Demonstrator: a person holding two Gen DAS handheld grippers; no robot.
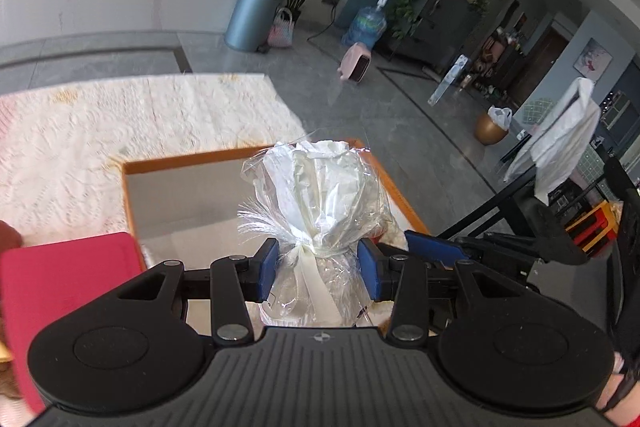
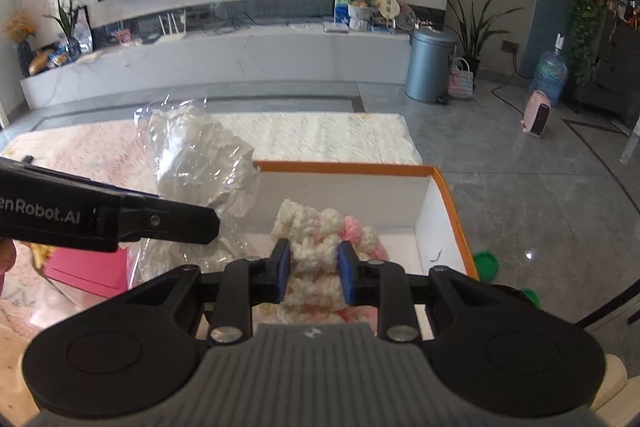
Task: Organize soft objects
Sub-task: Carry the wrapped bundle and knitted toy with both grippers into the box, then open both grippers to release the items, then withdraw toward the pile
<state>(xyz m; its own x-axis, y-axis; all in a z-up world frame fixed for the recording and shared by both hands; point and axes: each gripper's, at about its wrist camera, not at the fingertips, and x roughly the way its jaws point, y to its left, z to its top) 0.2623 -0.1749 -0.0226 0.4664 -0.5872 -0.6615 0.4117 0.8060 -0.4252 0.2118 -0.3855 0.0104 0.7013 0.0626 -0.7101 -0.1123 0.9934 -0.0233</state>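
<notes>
Over the orange-rimmed box [image 2: 352, 169], the left gripper [image 1: 318, 267] is clamped on a plastic-wrapped bundle [image 1: 320, 187] (cream cloth inside); the right gripper [image 2: 314, 269] pinches fluffy white-pink knitwear [image 2: 316, 247].

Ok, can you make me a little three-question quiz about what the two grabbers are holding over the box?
1. True or false: the left gripper holds a clear plastic bag with something white inside.
2. What does the right gripper grip? A) a green lid B) a fluffy white and pink knit piece C) a red book
3. Fill in: the white box has an ____ rim.

Key: 1 true; 2 B; 3 orange.
</notes>
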